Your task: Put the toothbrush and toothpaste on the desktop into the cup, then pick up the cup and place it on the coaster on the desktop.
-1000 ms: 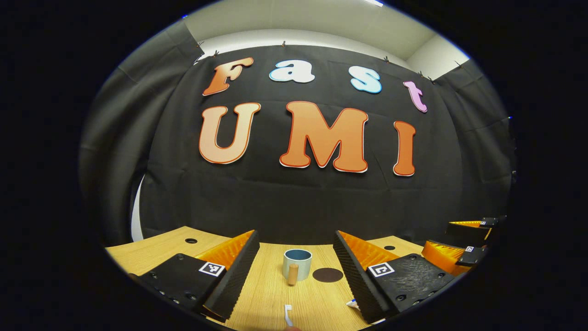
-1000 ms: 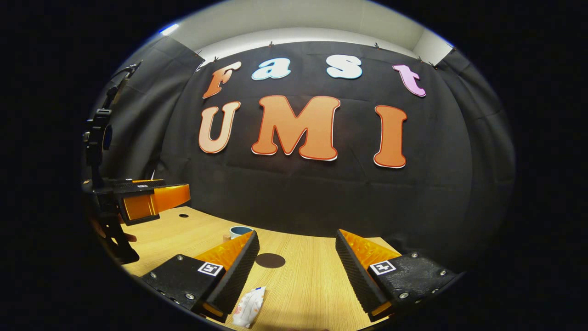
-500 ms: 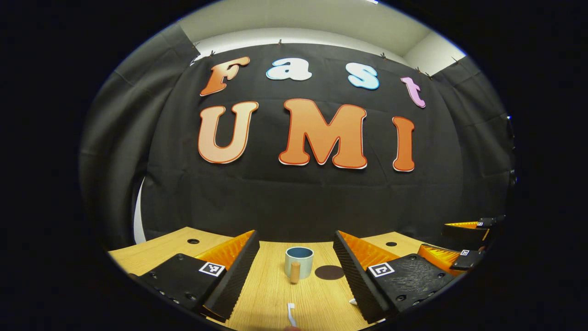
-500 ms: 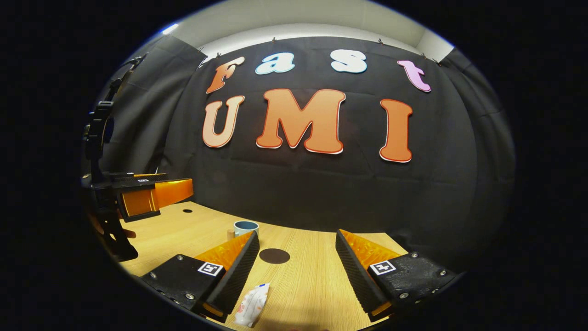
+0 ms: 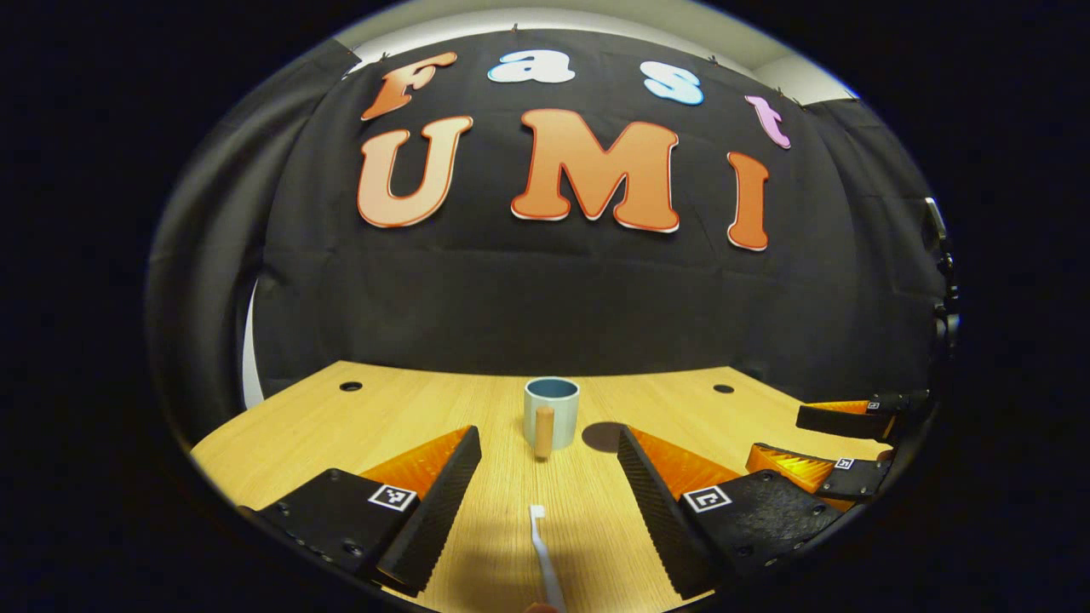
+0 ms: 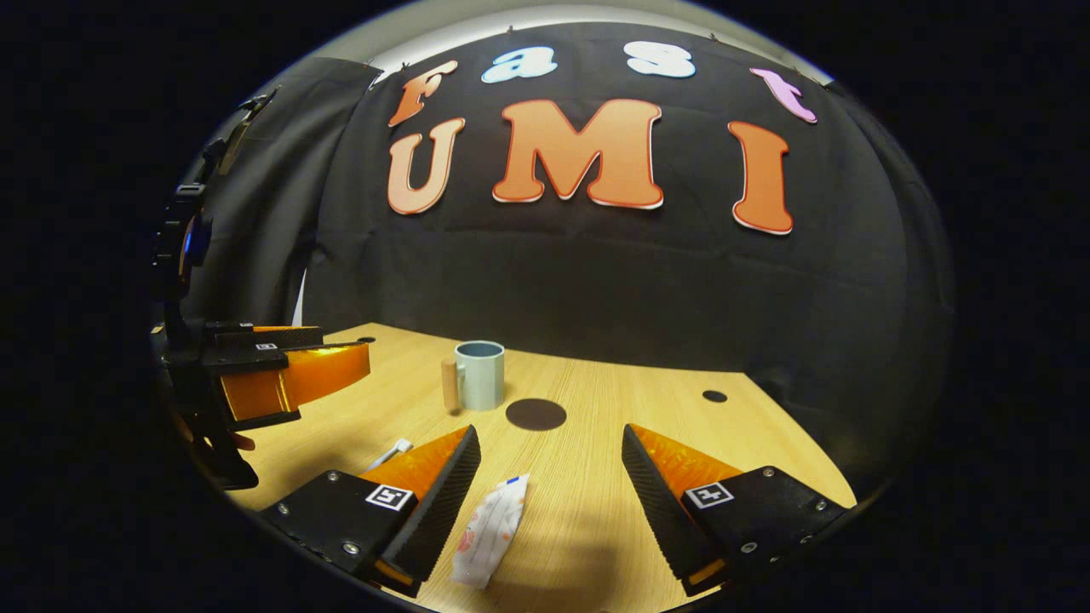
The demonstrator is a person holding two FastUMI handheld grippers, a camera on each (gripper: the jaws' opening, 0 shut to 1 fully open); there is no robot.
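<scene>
While both wide apart, left gripper (image 5: 549,464) frames toothbrush (image 5: 542,553); right gripper (image 6: 551,477) toothpaste (image 6: 491,532).

Both cameras have tipped downward since 1 s ago, baring more desk (image 5: 409,409). The toothbrush (image 5: 542,545) now reaches farther up between the left gripper (image 5: 545,489); the toothpaste (image 6: 491,532) sits higher between the right gripper (image 6: 549,489).
</scene>
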